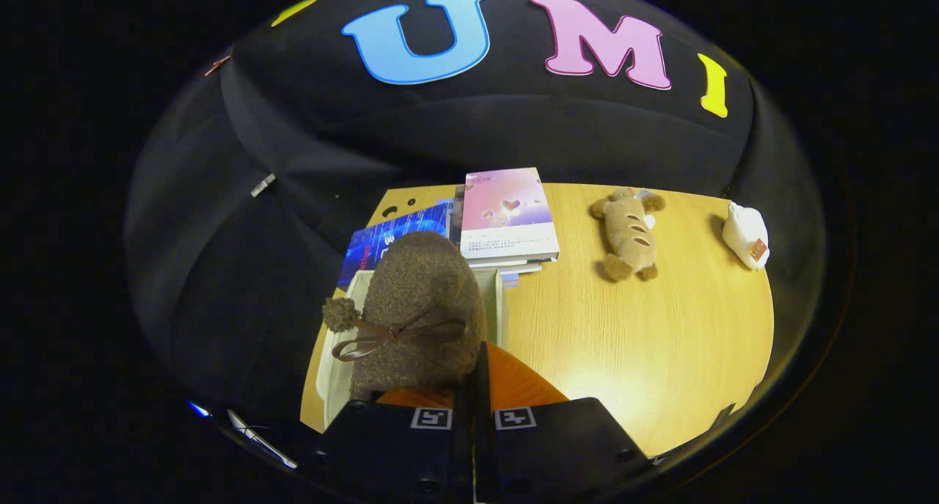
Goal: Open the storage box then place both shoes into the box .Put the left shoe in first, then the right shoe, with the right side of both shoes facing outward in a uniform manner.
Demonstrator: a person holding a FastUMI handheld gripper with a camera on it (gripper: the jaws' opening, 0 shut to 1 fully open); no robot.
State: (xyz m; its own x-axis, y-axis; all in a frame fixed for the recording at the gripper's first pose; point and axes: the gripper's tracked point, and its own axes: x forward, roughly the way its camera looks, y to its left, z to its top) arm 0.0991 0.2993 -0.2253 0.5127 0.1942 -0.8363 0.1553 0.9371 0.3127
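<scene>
**Supervisor:** Report the state of the tongs and the position of the load.

**Operator:** The tongs (473, 386) are drawn nearly together, with only a thin slit between the fingers. A brown fuzzy slipper shoe (422, 306) stands just ahead of them, and its rear edge meets the slit. I judge that the tongs are clamped on that edge, but the contact itself is hidden, so I cannot confirm that both fingers press on it. The shoe hangs over the open storage box (497, 302), a pale box at the near left corner of the table (660, 328). The box's walls show on both sides of the shoe.

**Supervisor:** Describe how the shoe will handle.

**Operator:** I judge it light and soft. The plush upper will give under pressure and can sag or swing from a pinch at one edge. It is not fragile. The pile gives good friction, so slip is unlikely. The ribbon bow (396, 335) and the pompom (341, 315) are loose trim, and I do not grip there. The firm rim at the heel or collar is the correct place to hold.

**Supervisor:** List other objects.

**Operator:** A stack of books (506, 214) lies just beyond the box. A bread-shaped plush toy (629, 232) and a white soft item (744, 234) lie well apart from it, to the right. I cannot tell which shoe of the pair this is.
</scene>
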